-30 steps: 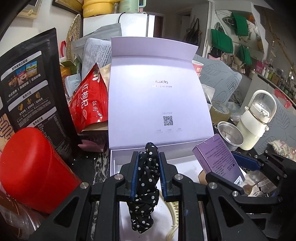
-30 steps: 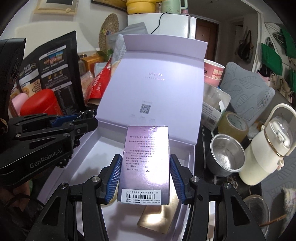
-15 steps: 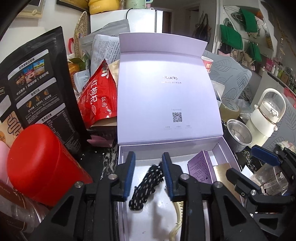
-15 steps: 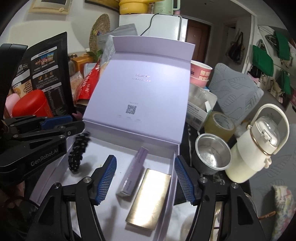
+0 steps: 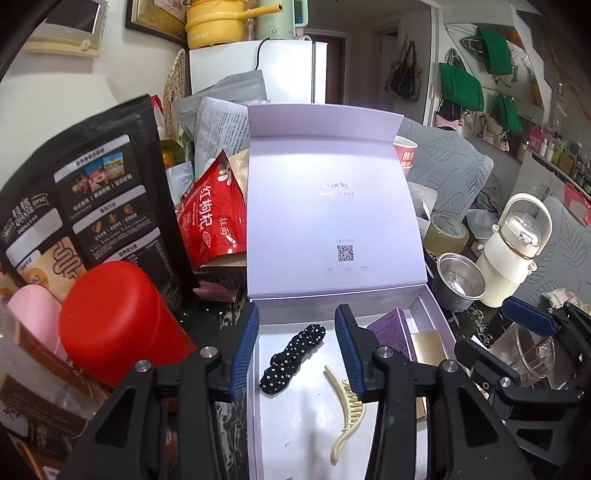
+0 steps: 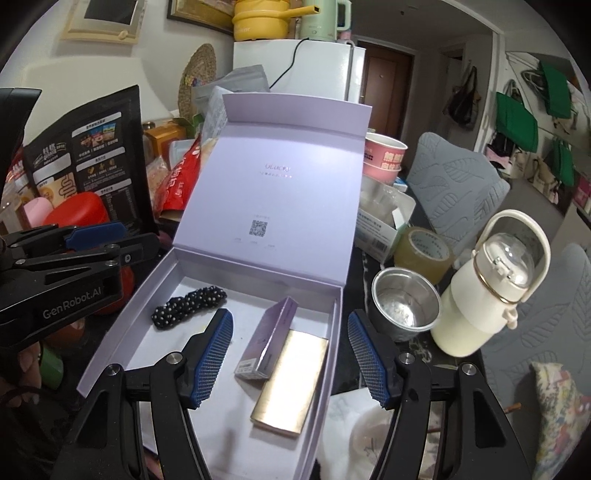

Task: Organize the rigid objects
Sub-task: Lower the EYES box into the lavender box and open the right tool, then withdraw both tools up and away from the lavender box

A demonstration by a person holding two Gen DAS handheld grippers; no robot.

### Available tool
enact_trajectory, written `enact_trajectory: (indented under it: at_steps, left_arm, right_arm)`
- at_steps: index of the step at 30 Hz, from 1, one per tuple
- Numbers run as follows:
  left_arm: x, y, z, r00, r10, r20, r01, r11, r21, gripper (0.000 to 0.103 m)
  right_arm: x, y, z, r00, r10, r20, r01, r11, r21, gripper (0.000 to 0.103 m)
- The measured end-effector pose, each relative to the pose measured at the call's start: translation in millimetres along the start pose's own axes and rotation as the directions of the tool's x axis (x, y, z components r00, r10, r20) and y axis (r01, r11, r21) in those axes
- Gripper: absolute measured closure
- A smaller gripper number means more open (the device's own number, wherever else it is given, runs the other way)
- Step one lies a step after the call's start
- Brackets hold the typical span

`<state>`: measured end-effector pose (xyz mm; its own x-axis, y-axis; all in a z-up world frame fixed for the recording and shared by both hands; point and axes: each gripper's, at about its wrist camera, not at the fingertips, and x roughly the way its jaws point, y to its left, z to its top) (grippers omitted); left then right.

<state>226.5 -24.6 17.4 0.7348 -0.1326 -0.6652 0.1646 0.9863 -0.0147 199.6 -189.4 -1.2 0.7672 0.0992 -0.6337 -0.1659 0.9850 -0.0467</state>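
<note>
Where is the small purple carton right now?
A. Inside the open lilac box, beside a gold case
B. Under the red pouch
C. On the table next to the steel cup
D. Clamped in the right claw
A: the small purple carton lies inside the open lilac box, touching the gold case; the right claw stands open above it.

A cluttered home: fridge point(image 5: 273, 70) topped with a yellow pot point(image 5: 218, 22), tote bags point(image 5: 461, 86) hanging.

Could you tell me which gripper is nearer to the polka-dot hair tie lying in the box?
Left. The left gripper, open, hangs right over the polka-dot hair tie. The right gripper is above the purple carton, with the tie off to its left.
</note>
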Motion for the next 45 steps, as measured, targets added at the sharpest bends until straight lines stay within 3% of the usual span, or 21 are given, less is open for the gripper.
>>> enact_trajectory:
  at_steps: [3, 5, 6, 10, 20, 23, 26, 29, 45]
  left_arm:
    - [-12, 1, 1, 1.0, 0.009, 0.018, -0.009, 1.0, -0.003, 0.052]
    - [-23, 2, 2, 0.999, 0.009, 0.042, -0.008, 1.0, -0.009, 0.024]
    - [-28, 3, 1, 0.999, 0.008, 0.054, -0.007, 1.0, -0.012, 0.022]
    - [-48, 4, 2, 0.997, 0.027, 0.076, -0.026, 1.0, -0.008, 0.022]
    - [-92, 0, -8, 0.993, 0.068, 0.1, -0.071, 0.997, 0.022, 0.022]
    - [-107, -2, -13, 0.991, 0.071, 0.117, -0.075, 0.997, 0.031, 0.017]
    - [-119, -3, -18, 0.987, 0.079, 0.138, -0.084, 0.996, 0.033, 0.002]
    - [-132, -3, -25, 0.984, 0.082, 0.159, -0.087, 0.996, 0.024, 0.002]
    - [-157, -8, -76, 0.993, 0.001, 0.118, -0.004, 1.0, 0.019, 0.002]
  right_arm:
    - [-10, 0, 2, 1.0, 0.006, 0.013, -0.006, 1.0, 0.008, 0.038]
    - [-19, 1, 2, 1.0, 0.004, 0.026, -0.004, 1.0, 0.007, 0.037]
    - [-23, 1, 2, 0.999, 0.002, 0.033, -0.002, 1.0, 0.006, 0.037]
    - [-43, 2, 2, 0.998, 0.007, 0.066, -0.007, 1.0, 0.006, 0.029]
    - [-80, 6, -5, 0.995, 0.011, 0.103, -0.011, 1.0, -0.001, 0.021]
    - [-90, 6, -9, 0.994, 0.012, 0.111, -0.012, 1.0, 0.003, 0.012]
    - [-100, 7, -14, 0.993, 0.011, 0.119, -0.011, 1.0, 0.006, 0.012]
    - [-109, 8, -20, 0.993, 0.004, 0.121, -0.004, 1.0, 0.005, 0.01]
    - [-136, 13, -64, 0.994, 0.004, 0.109, -0.007, 1.0, 0.028, 0.009]
